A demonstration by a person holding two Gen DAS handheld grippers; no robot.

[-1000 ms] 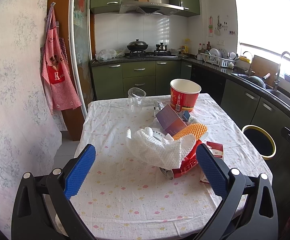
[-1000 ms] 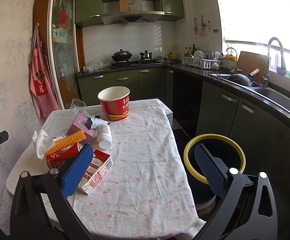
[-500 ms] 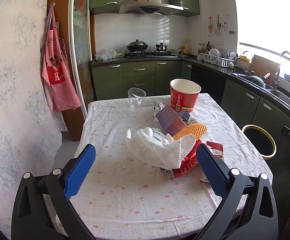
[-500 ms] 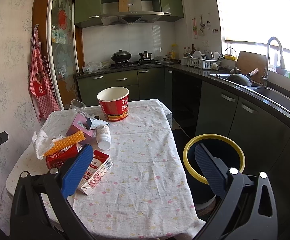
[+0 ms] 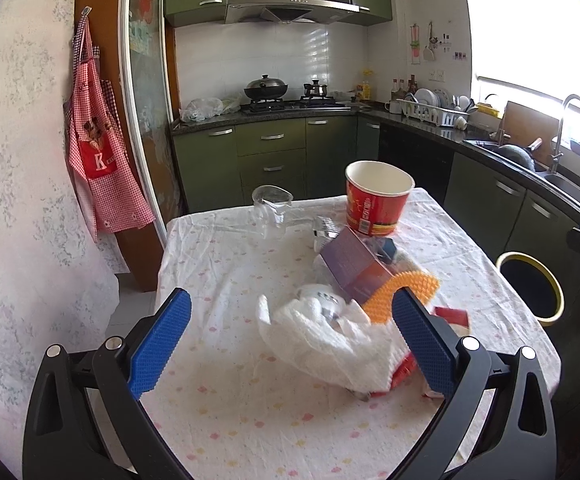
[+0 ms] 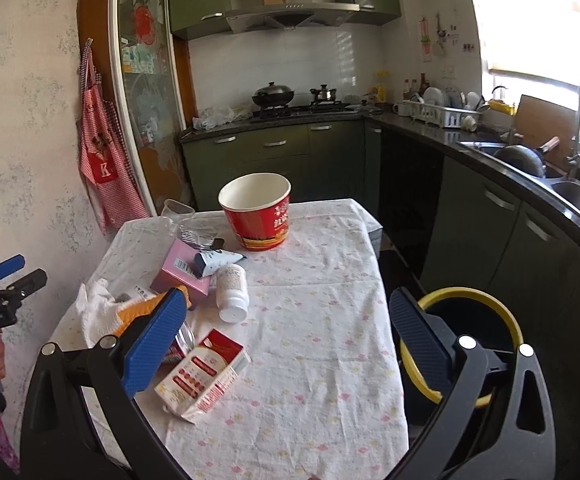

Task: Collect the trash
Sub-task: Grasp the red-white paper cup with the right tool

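Observation:
A pile of trash lies on the cloth-covered table: a white crumpled paper towel, an orange bumpy piece, a purple box, a red can partly hidden under the towel, a red-and-white carton, a white pill bottle and a red paper bucket. A black bin with a yellow rim stands on the floor right of the table. My left gripper is open and empty, just before the towel. My right gripper is open and empty above the carton.
A clear plastic cup stands at the table's far side. Green cabinets, a stove with a wok and a sink counter run along the back and right. A red apron hangs on the left wall.
Both grippers have moved forward over the table. The left is closer to the paper towel and the right is closer to the carton. Nothing was grasped.

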